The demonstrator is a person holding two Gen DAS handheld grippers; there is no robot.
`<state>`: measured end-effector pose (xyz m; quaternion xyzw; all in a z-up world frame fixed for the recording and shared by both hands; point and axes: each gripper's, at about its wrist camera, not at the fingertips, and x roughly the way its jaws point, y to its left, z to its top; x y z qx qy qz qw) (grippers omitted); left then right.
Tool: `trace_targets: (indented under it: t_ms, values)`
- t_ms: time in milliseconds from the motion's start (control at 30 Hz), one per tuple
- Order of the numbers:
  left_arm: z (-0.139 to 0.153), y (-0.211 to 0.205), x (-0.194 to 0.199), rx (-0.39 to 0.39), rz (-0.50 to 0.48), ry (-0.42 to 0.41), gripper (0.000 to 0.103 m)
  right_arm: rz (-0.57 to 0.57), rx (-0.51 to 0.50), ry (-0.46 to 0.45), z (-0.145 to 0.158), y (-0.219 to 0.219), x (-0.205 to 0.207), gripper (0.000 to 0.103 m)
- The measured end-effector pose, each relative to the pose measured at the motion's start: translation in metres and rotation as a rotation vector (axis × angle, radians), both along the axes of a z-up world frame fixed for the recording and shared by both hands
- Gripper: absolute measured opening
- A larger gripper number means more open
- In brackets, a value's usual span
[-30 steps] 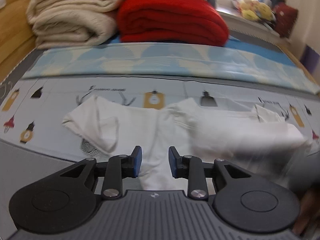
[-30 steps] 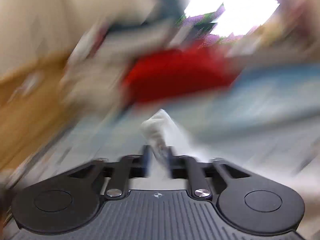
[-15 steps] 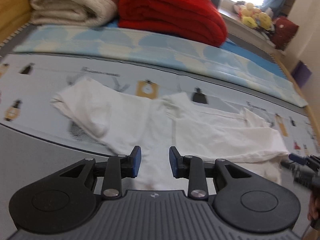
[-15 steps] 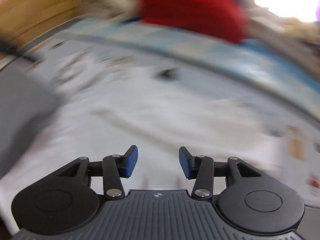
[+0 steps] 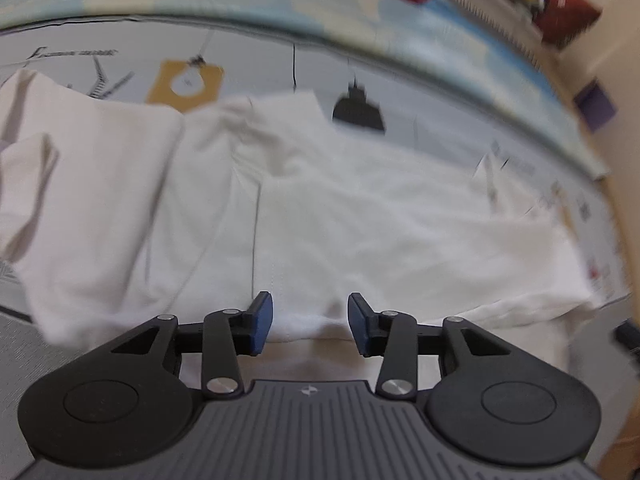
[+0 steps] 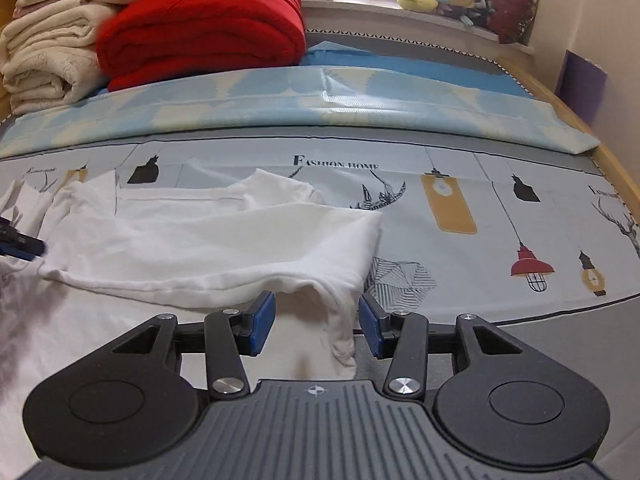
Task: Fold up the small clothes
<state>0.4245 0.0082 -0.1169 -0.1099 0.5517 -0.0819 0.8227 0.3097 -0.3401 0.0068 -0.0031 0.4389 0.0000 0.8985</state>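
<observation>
The printed bedsheet (image 6: 460, 152) carried the words "FASHION HOME" in dark capitals, above a drawn antler. Smaller repeats of that lettering on it were too blurred to read.

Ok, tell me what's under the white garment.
The white garment lies on a grey printed sheet showing lamps and antlers. A striped print pokes out at its right edge; whatever else the cloth covers is hidden.
</observation>
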Motion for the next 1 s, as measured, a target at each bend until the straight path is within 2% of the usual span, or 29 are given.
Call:
trace_targets:
  t_ms: [67, 133, 167, 233, 333, 400, 467, 500, 567, 633, 667, 700, 800, 833, 867, 900, 1000]
  values:
    - [-0.003, -0.01, 0.0, 0.052, -0.026, -0.029, 0.043, 0.006, -0.015, 0.004, -0.001, -0.005, -0.002, 0.049]
    - [-0.001, -0.017, 0.002, 0.093, -0.055, -0.041, 0.002, 0.002, -0.024, 0.012, -0.005, -0.006, 0.006, 0.049]
    - [0.001, -0.017, 0.003, 0.102, -0.058, -0.036, 0.0, 0.0, -0.023, 0.018, -0.007, -0.008, 0.008, 0.049]
    - [0.014, -0.012, 0.002, 0.135, -0.039, -0.071, 0.0, 0.002, -0.022, 0.027, -0.011, -0.011, 0.008, 0.049]
    - [0.044, 0.005, 0.001, 0.12, 0.014, -0.118, 0.0, 0.002, -0.024, 0.039, -0.015, -0.013, 0.009, 0.049]
    - [0.051, 0.017, -0.003, 0.16, 0.043, -0.109, 0.0, -0.005, -0.012, 0.039, -0.016, -0.015, 0.011, 0.049]
    - [0.042, 0.027, -0.005, 0.193, 0.068, -0.062, 0.0, -0.02, 0.005, 0.034, -0.015, -0.018, 0.012, 0.049]
    - [0.034, 0.032, -0.005, 0.162, 0.076, -0.034, 0.0, -0.032, 0.017, 0.029, -0.014, -0.02, 0.014, 0.049]
    - [0.026, 0.034, -0.003, 0.042, 0.059, -0.014, 0.003, -0.058, 0.045, 0.023, -0.014, -0.024, 0.018, 0.049]
    - [0.02, 0.028, 0.001, -0.028, 0.028, -0.025, 0.019, -0.083, 0.074, 0.025, -0.016, -0.027, 0.023, 0.049]
    - [0.017, 0.024, 0.002, -0.026, 0.022, -0.032, 0.036, -0.097, 0.084, 0.03, -0.018, -0.028, 0.025, 0.049]
    - [0.013, 0.021, 0.003, -0.013, 0.023, -0.032, 0.045, -0.112, 0.089, 0.04, -0.021, -0.028, 0.027, 0.049]
    - [-0.005, 0.013, 0.008, 0.002, 0.02, 0.006, 0.042, -0.139, 0.108, 0.059, -0.024, -0.028, 0.031, 0.049]
    - [-0.011, 0.011, 0.009, -0.005, 0.01, 0.021, 0.035, -0.144, 0.114, 0.054, -0.023, -0.028, 0.032, 0.049]
    - [-0.012, 0.007, 0.007, 0.008, -0.008, 0.013, 0.012, -0.148, 0.117, 0.049, -0.022, -0.028, 0.032, 0.05]
    - [-0.009, 0.003, 0.005, 0.044, -0.037, -0.011, 0.008, -0.152, 0.117, 0.044, -0.021, -0.029, 0.033, 0.051]
    - [0.012, 0.01, -0.001, 0.046, -0.052, -0.061, 0.006, -0.179, 0.124, 0.03, -0.019, -0.033, 0.036, 0.052]
